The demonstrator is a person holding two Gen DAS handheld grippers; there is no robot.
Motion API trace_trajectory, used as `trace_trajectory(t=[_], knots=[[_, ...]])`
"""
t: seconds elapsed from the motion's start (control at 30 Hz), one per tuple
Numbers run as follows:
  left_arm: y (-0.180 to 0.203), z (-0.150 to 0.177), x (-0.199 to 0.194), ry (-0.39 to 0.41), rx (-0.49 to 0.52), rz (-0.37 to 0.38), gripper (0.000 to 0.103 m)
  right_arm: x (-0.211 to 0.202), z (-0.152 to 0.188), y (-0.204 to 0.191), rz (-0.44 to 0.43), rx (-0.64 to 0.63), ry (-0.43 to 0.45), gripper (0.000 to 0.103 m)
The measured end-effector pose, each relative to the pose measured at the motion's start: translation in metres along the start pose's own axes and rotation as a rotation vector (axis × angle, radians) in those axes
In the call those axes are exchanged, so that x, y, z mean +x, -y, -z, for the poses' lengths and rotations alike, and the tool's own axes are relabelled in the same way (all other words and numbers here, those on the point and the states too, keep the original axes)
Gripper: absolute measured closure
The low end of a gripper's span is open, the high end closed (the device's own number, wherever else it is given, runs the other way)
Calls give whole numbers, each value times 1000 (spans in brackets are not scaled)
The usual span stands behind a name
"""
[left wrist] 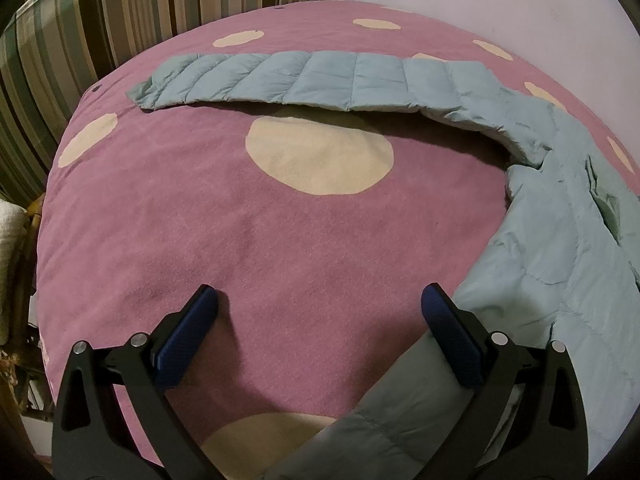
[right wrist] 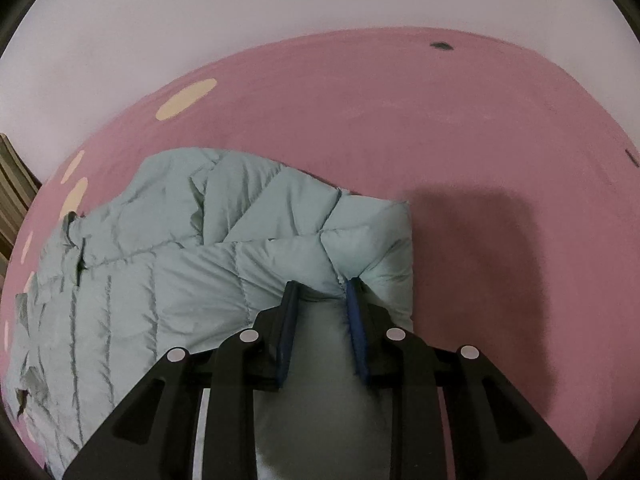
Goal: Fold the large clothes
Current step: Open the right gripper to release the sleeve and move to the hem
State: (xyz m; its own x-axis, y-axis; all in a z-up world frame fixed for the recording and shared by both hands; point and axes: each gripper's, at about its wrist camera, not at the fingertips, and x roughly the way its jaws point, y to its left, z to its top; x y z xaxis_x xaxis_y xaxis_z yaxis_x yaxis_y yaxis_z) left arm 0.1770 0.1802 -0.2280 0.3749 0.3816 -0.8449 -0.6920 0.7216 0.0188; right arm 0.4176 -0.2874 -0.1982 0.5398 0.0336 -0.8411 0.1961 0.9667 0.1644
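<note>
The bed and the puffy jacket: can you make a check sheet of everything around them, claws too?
Surface: pink blanket with cream dots, spread over the bed.
Job's things: pale blue quilted jacket, one sleeve stretched flat across the blanket, another part folded over the body.
Clutter: nothing seen.
Claws: left claw open over the blanket, with a bit of jacket low between its fingers but not pinched; right claw shut on a fold of the jacket.
Cables: nothing seen.
Surroundings: striped cushion behind the bed, plain pale wall.
</note>
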Motion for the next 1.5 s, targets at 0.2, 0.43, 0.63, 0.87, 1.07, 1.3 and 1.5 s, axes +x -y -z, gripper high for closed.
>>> trace_trajectory(t=[0.2,0.43,0.63,0.87,1.07,1.3,1.5], knots=[[0,0,1,1,0,0,2,-40,26,2,-30,3,62,78],[1,1,0,0,0,-1,2,-14,54,15,2,-1,-4,79],[1,1,0,2,0,-1,2,-33,55,13,-10,-5,35,76],[1,1,0,2,1,-2,2,-90,84,50,-15,52,93,75],[1,1,1,2,2,-4,2,-102,103,82,47,98,88,75],[1,1,1,4,5,-9,2,-108,116,70,19,87,86,75],[1,2,0,4,7,-11,2,-97,95,13,-47,-3,89,61]])
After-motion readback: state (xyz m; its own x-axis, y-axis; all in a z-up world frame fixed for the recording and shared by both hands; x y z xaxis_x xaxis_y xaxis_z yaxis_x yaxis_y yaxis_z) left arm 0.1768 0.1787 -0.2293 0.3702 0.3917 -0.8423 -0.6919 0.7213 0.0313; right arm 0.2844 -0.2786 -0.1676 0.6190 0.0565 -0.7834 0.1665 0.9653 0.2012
